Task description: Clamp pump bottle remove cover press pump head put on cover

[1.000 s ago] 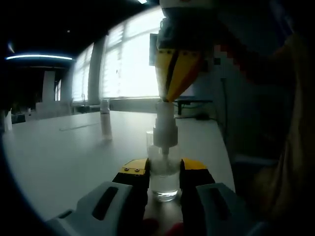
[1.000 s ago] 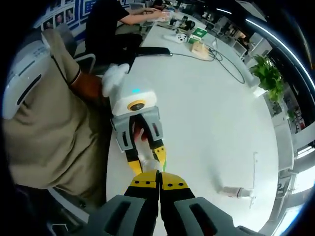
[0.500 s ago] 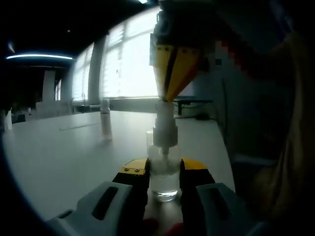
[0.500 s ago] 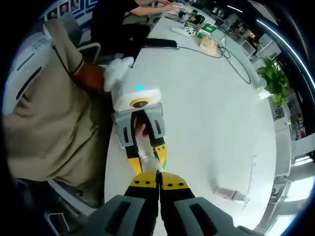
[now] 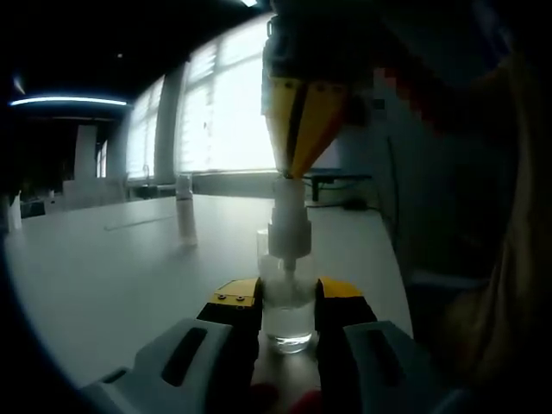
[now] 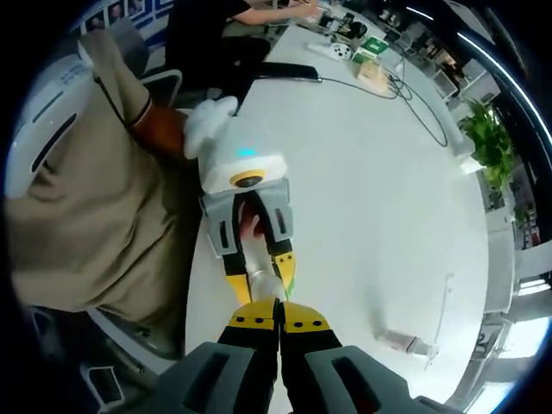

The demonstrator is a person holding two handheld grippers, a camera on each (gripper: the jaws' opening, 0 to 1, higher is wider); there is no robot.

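A clear pump bottle stands on the white table, and my left gripper is shut on its lower body. Its white pump head rises above the jaws. My right gripper comes down from above, shut, with its yellow tips resting on top of the pump head. In the right gripper view my right gripper is shut just over the bottle, which sits between the jaws of the left gripper. The clear cover stands apart on the table, also seen as the cover.
A person in a tan shirt sits at the table's near edge, one hand on the left gripper. At the table's far end are cables, a green box and another person. A plant stands beyond.
My right gripper has shifted slightly left over the pump head, its tips staying on top. The bottle stays clamped in the left gripper. The cover has not moved.
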